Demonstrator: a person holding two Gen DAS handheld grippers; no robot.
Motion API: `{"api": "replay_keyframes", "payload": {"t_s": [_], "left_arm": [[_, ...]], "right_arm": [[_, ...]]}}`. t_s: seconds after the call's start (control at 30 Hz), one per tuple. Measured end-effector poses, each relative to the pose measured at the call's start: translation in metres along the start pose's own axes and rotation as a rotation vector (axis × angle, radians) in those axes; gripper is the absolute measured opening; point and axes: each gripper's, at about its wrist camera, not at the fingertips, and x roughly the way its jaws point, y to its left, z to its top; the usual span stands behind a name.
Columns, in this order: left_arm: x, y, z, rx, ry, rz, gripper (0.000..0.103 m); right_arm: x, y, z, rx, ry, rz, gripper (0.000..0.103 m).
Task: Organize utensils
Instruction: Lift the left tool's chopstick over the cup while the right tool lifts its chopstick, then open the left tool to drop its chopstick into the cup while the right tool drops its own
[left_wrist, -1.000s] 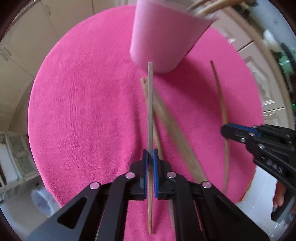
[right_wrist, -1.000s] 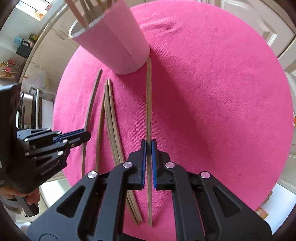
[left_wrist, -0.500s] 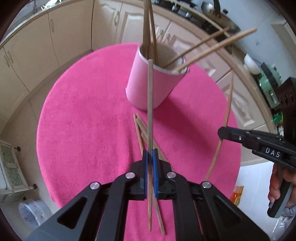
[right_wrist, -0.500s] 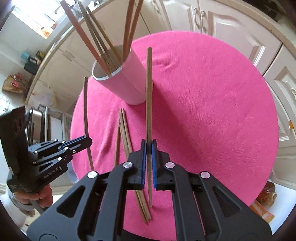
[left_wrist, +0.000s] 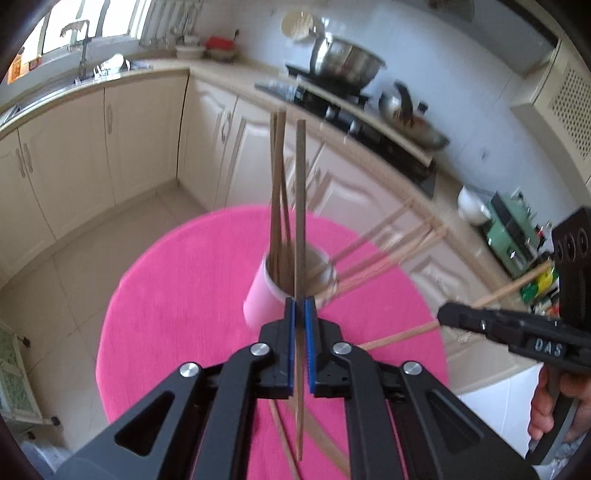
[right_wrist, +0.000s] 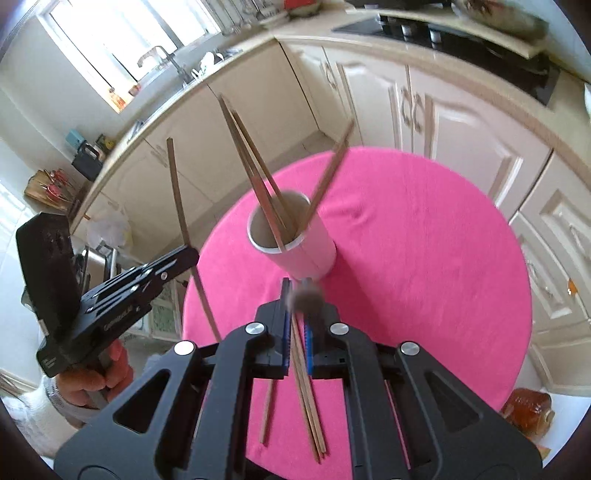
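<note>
**Both chopsticks lifted off the cloth, heading for the cup**

- Left gripper (left_wrist: 300, 306) is clamped on one chopstick (left_wrist: 300, 206), which a second ago lay flat on the pink tablecloth (left_wrist: 177, 295). Now it's raised and stands tip-up in front of the pink cup (left_wrist: 264, 295).
- Right gripper (left_wrist: 448, 317) is likewise clamped on its own chopstick (left_wrist: 509, 288), also lifted clear of the cloth. In the right wrist view the fingertips are blurred, so the grip reads better from the left wrist view, where the stick passes through the closed tip.
- The cup sits toward the far edge of the round table, upright, already holding several chopsticks fanned out over its rim.
- Loose chopsticks (right_wrist: 308, 398) remain on the cloth near the near edge, beneath the grippers: a tight bundle plus one apart to its left.

Read: pick stage done for both hands, transport under way. Next up is probably tipping each stick over the cup mouth and dropping it in. Risk: the sticks already leaning out could foul the insertion, and the two held sticks could cross. Several picks left after this.
</note>
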Motion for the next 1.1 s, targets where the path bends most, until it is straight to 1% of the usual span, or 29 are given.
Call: {"api": "replay_keyframes", "payload": {"t_s": [0.03,0.17,0.33,0.43,0.57,0.7,0.9,1.0,1.1], "left_arm": [[-0.004,0.003,0.006,-0.003,-0.016,-0.003,0.005],[-0.006,-0.003,0.032,-0.014,-0.101,-0.008,0.005],[-0.006,-0.005,0.057,-0.050,-0.179,-0.011,0.005],[-0.004,-0.008,0.070,-0.054,-0.217,-0.012,0.005],[0.001,-0.013,0.082,-0.047,-0.273,0.003,0.005],[0.013,-0.017,0.089,-0.019,-0.302,0.029,0.005],[0.037,-0.015,0.093,-0.025,-0.311,0.026,0.005],[0.048,-0.014,0.089,-0.009,-0.318,0.049,0.005],[0.060,-0.014,0.082,0.011,-0.306,0.074,0.005]], "right_arm": [[-0.004,0.005,0.005,-0.012,-0.006,0.006,0.006],[-0.011,0.018,0.018,-0.031,-0.011,0.050,0.006],[-0.020,0.040,0.040,-0.081,-0.061,0.068,0.006],[-0.022,0.053,0.058,-0.126,-0.090,0.056,0.006],[-0.021,0.058,0.078,-0.158,-0.112,0.029,0.006],[-0.015,0.053,0.092,-0.163,-0.108,0.003,0.006],[0.002,0.043,0.104,-0.188,-0.083,-0.046,0.006],[0.011,0.037,0.106,-0.182,-0.072,-0.054,0.006],[0.018,0.033,0.107,-0.177,-0.063,-0.058,0.006]]}}
